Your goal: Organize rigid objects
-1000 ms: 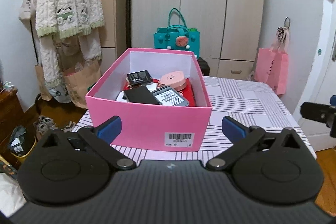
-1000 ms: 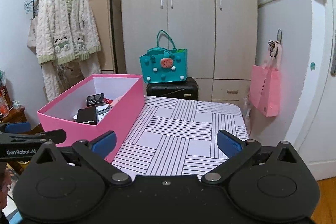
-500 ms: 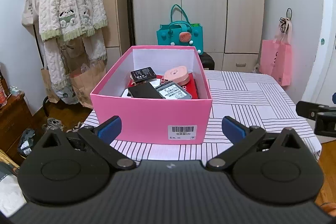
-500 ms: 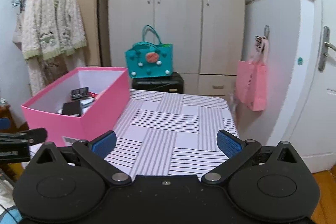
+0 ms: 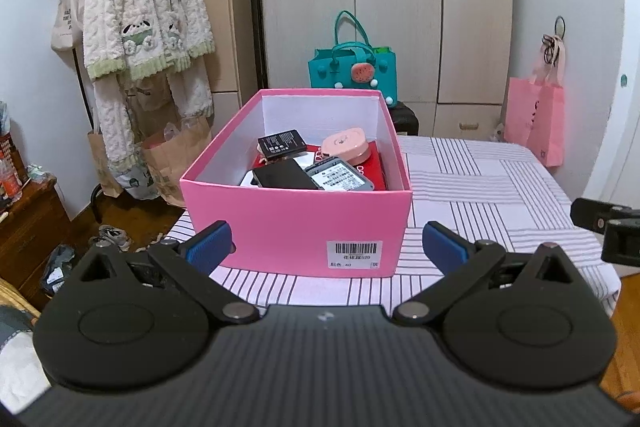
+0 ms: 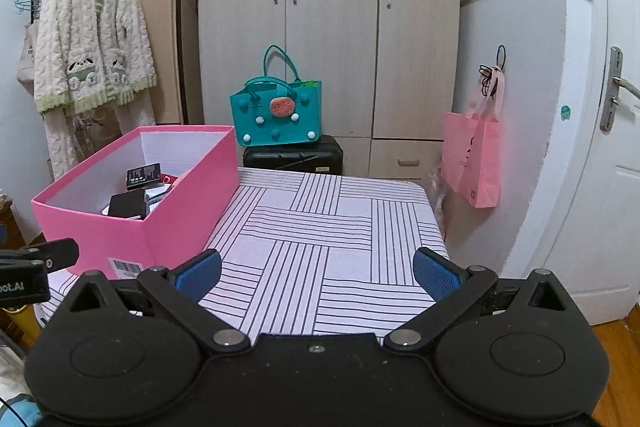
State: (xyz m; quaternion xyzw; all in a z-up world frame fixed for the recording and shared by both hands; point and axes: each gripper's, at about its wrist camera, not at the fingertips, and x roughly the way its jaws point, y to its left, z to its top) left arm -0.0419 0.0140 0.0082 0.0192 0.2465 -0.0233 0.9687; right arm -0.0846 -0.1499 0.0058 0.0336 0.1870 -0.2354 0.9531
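Both grippers have drawn back from the pink box [image 5: 296, 227], which now looks smaller and farther off than a second ago.

Left gripper [image 5: 326, 247] hangs with its blue fingers spread wide and empty, facing the box's barcoded front wall from short of the table's near edge. Right gripper [image 6: 316, 273] is likewise wide and empty, over the bare striped tablecloth [image 6: 332, 227] beside the box. Inside the box lie the rigid objects: a black battery [image 5: 282, 143], a round pink case [image 5: 345, 146], a black phone [image 5: 285, 175], a grey labelled drive [image 5: 340, 178] and a red item [image 5: 374, 163] beneath. Nothing loose shows on the cloth, so the sorting appears finished and the retreat reads as wrapping up.
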